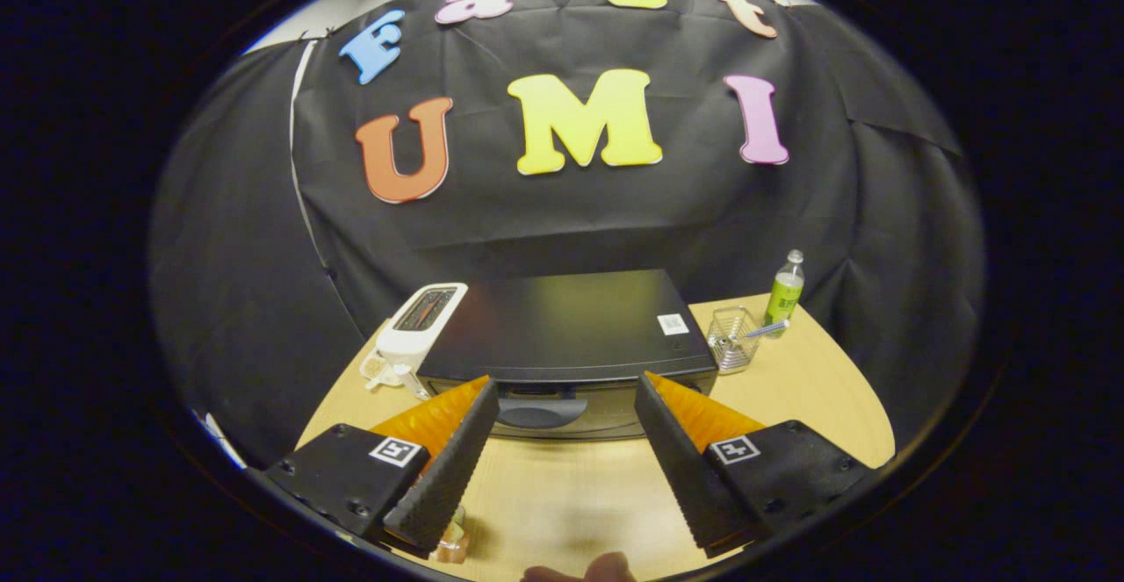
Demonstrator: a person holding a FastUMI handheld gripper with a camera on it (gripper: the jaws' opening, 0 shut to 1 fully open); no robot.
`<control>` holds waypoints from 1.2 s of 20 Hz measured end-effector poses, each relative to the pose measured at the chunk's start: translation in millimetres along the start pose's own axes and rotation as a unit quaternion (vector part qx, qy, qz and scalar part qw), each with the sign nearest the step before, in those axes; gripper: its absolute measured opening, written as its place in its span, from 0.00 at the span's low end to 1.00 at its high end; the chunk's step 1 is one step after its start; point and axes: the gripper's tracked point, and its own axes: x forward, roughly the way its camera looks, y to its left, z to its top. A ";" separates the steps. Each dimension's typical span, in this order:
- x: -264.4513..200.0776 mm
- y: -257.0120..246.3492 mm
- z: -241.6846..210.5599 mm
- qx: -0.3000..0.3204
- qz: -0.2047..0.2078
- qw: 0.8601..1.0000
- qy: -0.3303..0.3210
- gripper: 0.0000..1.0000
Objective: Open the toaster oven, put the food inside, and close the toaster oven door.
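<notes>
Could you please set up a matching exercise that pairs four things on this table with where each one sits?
Things:
1. toaster oven
2. white toaster
3. green bottle
4. wire basket

Places:
A. farthest back on the table, beyond the wire basket
B. just ahead of the open fingers, door shut
C. beside the toaster oven on the side of the green bottle
D. against the toaster oven's other side, slots facing up

Pairs: 1-B, 2-D, 3-A, 4-C

The gripper holds nothing.
</notes>
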 end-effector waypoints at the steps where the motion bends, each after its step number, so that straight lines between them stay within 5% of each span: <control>1: 16.1 3.3 -5.9 -0.005 -0.001 1.000 0.011 1.00; 10: 84.9 14.2 -44.7 0.002 -0.025 0.997 0.080 1.00; 18: 79.0 18.4 -55.1 0.066 -0.027 0.991 0.116 1.00; 24: 47.9 17.8 -100.8 0.040 -0.047 0.989 0.136 1.00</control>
